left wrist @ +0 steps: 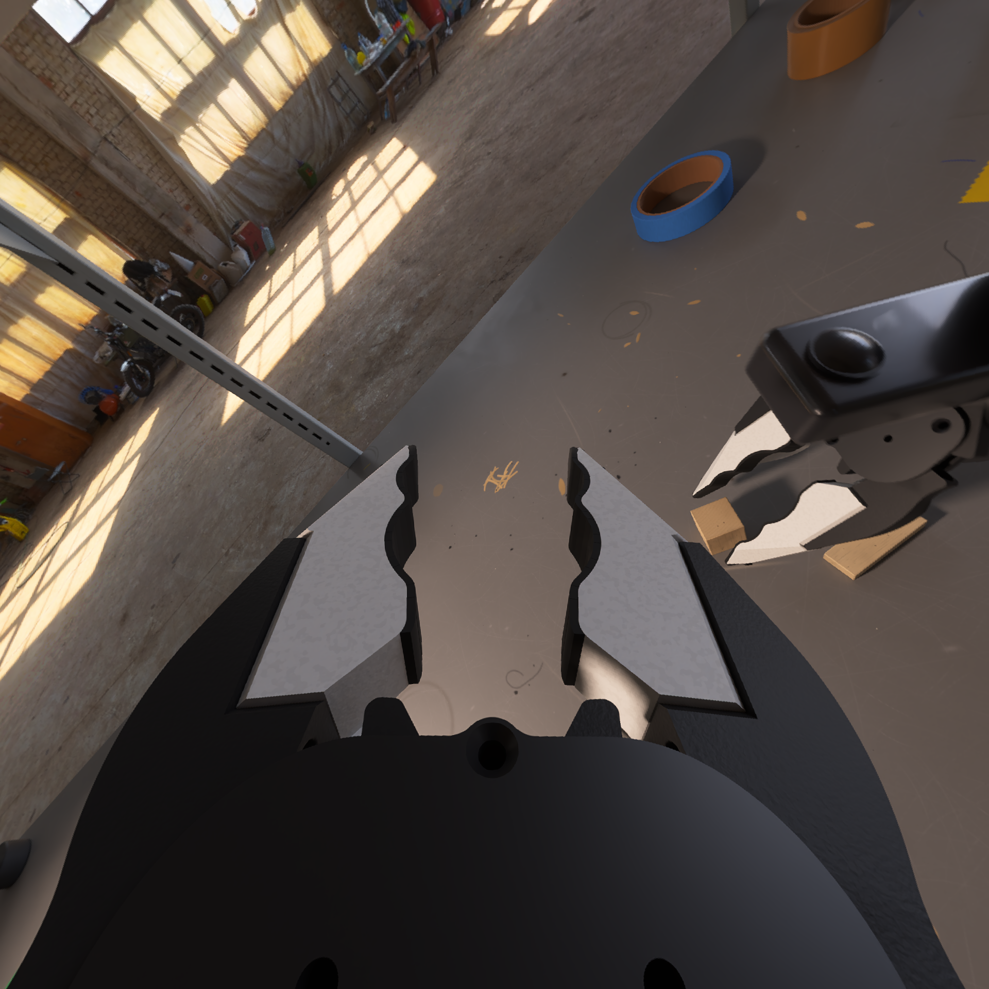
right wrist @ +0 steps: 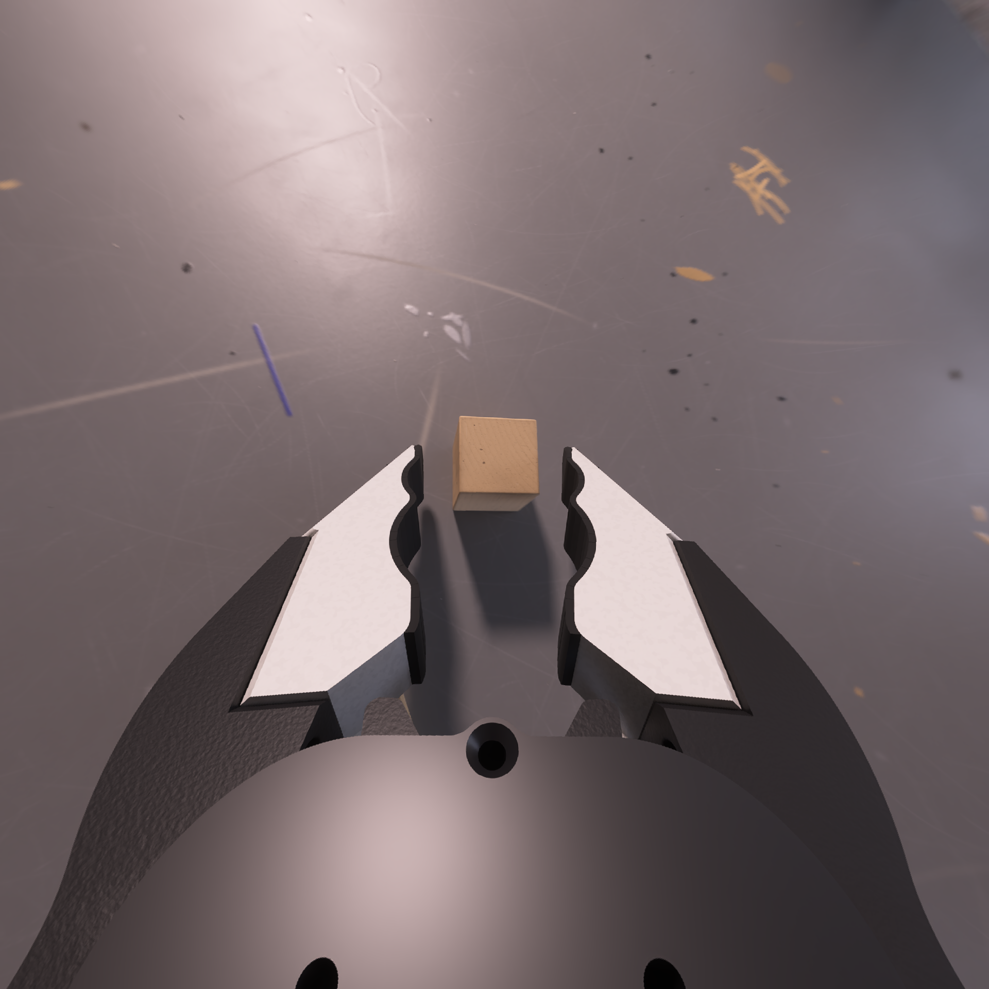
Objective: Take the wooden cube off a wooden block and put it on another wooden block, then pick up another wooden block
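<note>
Both grippers are seen spread open and empty: the left gripper [left wrist: 492, 455] over bare table [left wrist: 695, 695], the right gripper [right wrist: 492, 449] just short of the cube [right wrist: 495, 463] at 12 o'clock. Light, stiff, smooth-faced wood is judged; opposite flat sides should be pinched. A wedge [left wrist: 872, 551] is seen nearby.

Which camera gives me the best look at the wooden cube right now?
The right wrist view: the wooden cube sits centred just beyond the open right gripper, unobstructed. In the left wrist view the cube shows small near the right edge, partly hidden behind the right gripper's fingers.
</note>
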Motion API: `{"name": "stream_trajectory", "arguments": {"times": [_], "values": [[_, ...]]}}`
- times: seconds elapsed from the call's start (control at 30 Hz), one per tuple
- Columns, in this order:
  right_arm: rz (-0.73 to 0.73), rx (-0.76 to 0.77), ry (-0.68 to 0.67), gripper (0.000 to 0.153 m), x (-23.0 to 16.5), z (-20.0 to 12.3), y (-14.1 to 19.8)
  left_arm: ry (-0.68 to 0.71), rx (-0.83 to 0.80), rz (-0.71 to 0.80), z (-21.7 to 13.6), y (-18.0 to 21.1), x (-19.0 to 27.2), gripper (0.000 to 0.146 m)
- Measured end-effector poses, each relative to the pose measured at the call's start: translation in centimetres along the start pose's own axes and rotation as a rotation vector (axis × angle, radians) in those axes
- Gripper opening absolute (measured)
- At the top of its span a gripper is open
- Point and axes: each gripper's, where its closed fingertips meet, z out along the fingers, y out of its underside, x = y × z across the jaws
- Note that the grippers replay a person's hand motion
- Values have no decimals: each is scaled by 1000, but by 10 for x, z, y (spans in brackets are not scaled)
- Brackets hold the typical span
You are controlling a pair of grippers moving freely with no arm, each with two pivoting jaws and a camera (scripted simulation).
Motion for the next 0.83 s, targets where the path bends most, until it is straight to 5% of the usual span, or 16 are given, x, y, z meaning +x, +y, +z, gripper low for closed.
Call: {"name": "stream_trajectory", "arguments": {"times": [0.37, 0.47, 0.6, 0.73, 0.83], "values": [[60, 45, -104, 30, -3, -15, -13, 22, -11, 27, 5, 0, 10, 56], [21, 84, -20, 30, 7, -55, -40, 20, -13, 28, 4, 1, 9, 56], [8, 110, 161, 30, 38, -156, -61, 19, -10, 21, 2, 0, 7, 56], [103, -68, 408, 30, 84, -255, 1, 20, 1, 21, 0, -2, 7, 56], [207, -317, 316, 30, 90, -276, 87, 24, 1, 23, -1, -2, 8, 56]]}}
